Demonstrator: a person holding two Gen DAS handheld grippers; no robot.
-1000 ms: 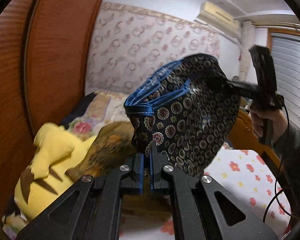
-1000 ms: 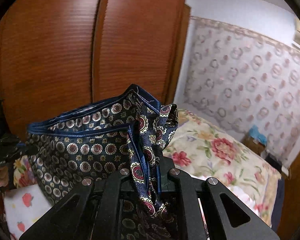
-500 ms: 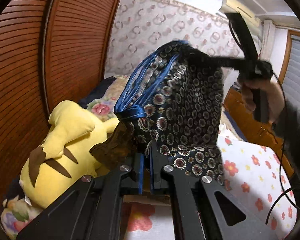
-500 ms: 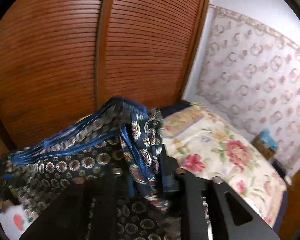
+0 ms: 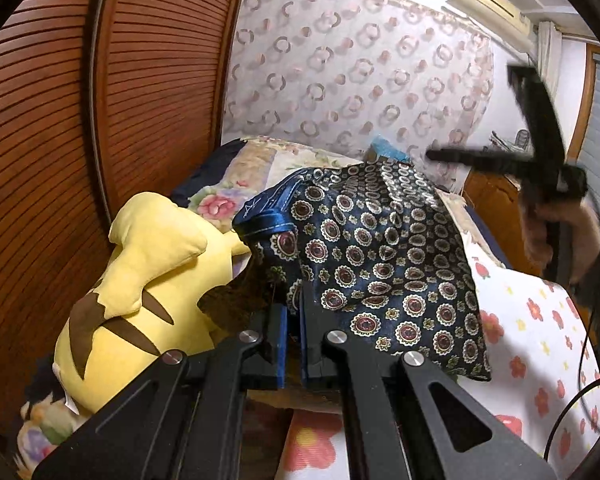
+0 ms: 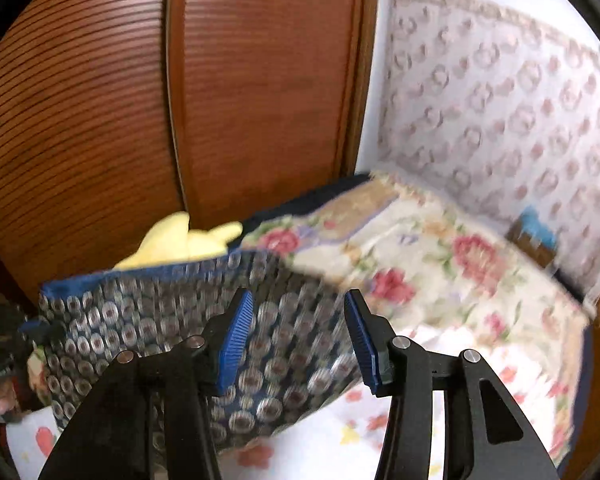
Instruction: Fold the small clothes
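The patterned shorts [image 5: 384,264] hang over the bed, a dark navy cloth printed with round medallions and edged with a shiny blue waistband [image 5: 268,220]. Their lower left corner disappears behind the left gripper [image 5: 294,340], so how much cloth sits between the pads cannot be made out. In the right wrist view the shorts [image 6: 172,332] are smeared by motion blur and the print reads only as pale rings.

The left gripper's fingers are pressed nearly together, clamped on the bottom edge of the shorts, with only a thin slit between the blue pads. The right gripper [image 6: 298,336] has its ribbed blue pads [image 6: 236,336] spread wide apart, holding nothing; the cloth lies beyond them. From the left wrist view the right gripper [image 5: 432,155] is a blurred black shape, gripped by the person's right hand [image 5: 560,232], its tip just above the top edge of the shorts.

A soft yellow plush toy [image 5: 140,280] with brown stripes lies beside the shorts, against the ribbed wooden wardrobe [image 5: 60,120]. A floral quilt [image 6: 440,264] and a white flowered sheet [image 5: 540,340] cover the bed.
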